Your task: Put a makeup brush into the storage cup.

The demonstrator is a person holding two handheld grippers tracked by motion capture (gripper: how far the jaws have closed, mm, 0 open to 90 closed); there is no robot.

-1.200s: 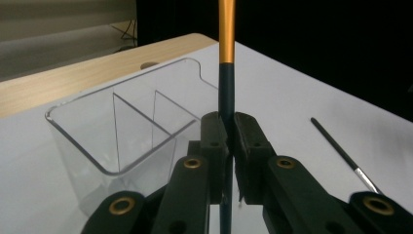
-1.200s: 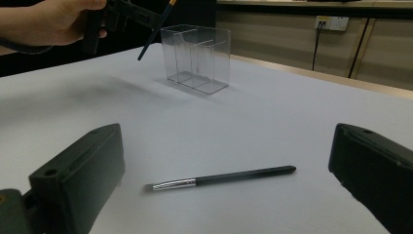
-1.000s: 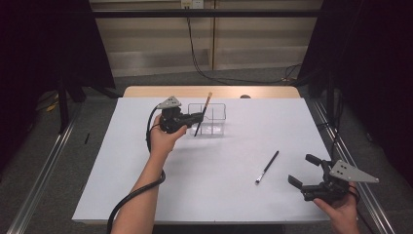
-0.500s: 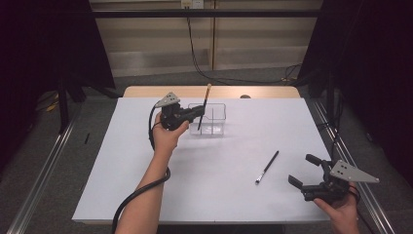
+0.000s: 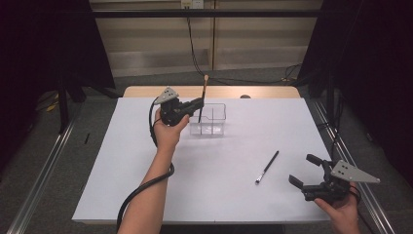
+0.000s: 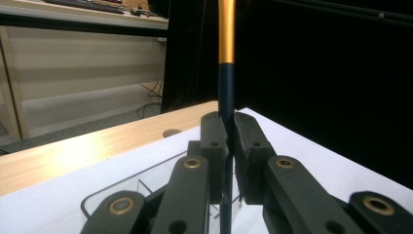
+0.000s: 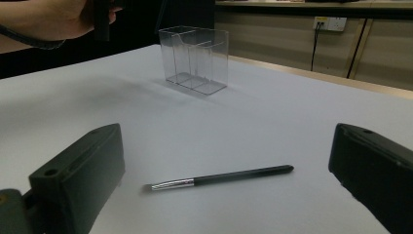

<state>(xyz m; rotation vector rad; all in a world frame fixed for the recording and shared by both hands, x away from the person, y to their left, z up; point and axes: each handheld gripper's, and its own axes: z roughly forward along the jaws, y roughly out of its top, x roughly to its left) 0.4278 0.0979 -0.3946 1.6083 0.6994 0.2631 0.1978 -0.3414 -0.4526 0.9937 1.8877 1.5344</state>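
In the high view, a white-covered bench (image 5: 122, 161) with a pale wooden far edge is seen, and the left gripper (image 5: 197, 104) is held above its far left part, just beside a clear plastic divided organiser box (image 5: 212, 119). A long, thin brush with a dark shaft and an orange-gold upper handle (image 5: 202, 100) is pinched between this gripper's jaws and stands nearly upright, its lower end dipping at the box's left compartment; whether it touches the floor of the box cannot be told. The grip itself is made plain in the left gripper view: the matte black jaws are pressed together on the dark shaft, the glossy gold section (image 6: 226, 29) rising above them, and the box's rounded transparent rim (image 6: 104, 195) is seen below.

In the right gripper view, the right gripper (image 7: 226, 178) is shown spread wide, with its blocky black jaws well apart. Between and beyond them, a slim black brush with a shiny silver ferrule (image 7: 221, 177) lies flat on the smooth white surface. In the high view this brush (image 5: 267, 166) lies right of centre, near the right gripper (image 5: 305, 170) but apart from it.
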